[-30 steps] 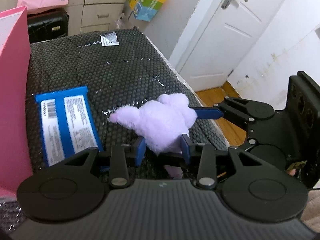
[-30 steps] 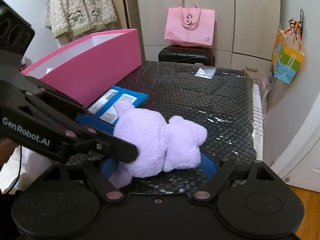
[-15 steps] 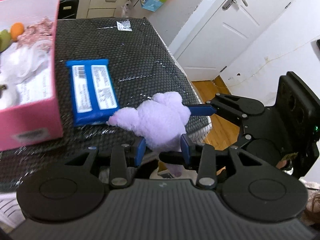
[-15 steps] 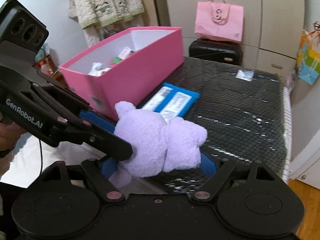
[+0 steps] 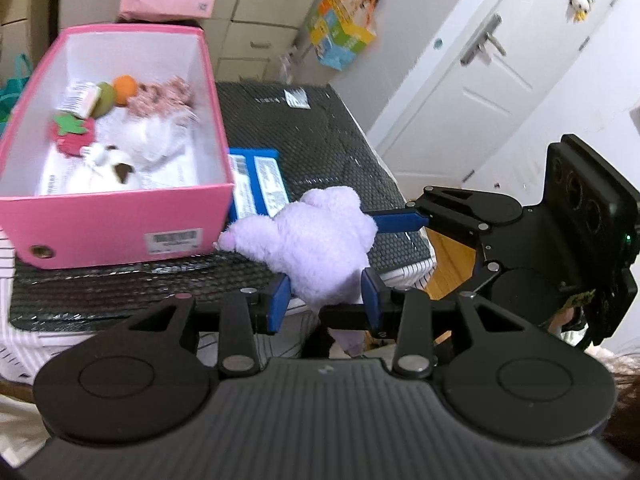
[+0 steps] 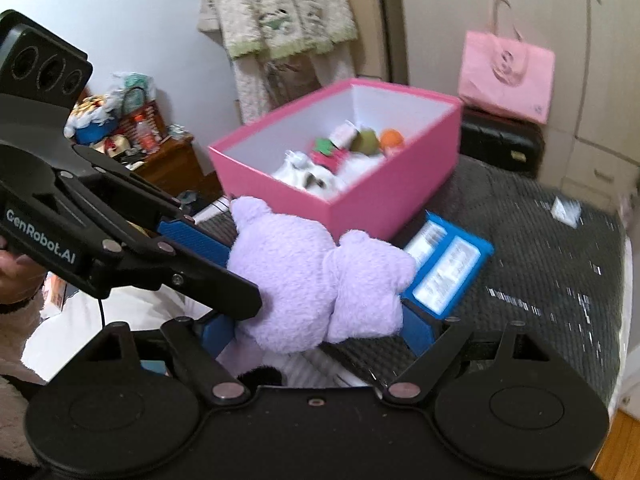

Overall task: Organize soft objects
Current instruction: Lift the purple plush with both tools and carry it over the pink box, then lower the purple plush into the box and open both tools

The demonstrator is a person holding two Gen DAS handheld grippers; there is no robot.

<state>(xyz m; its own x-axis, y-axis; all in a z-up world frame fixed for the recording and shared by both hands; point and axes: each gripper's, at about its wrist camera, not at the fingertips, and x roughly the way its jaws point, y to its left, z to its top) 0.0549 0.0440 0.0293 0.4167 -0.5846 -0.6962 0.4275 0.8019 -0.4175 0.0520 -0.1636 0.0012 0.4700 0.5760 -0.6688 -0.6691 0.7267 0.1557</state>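
Both grippers grip one purple plush toy from two sides and hold it in the air in front of the near end of the pink box. My left gripper is shut on the plush. My right gripper is shut on the plush as well; its blue finger shows in the left wrist view. The pink box holds several soft toys, among them a white plush and a red strawberry.
A blue packet lies on the black dotted surface beside the box. A pink bag sits on a black case behind. A white door is at the right.
Both grippers have lifted the purple plush off the black surface and raised it. The views now look down into the pink box, and the plush is closer to its near end.
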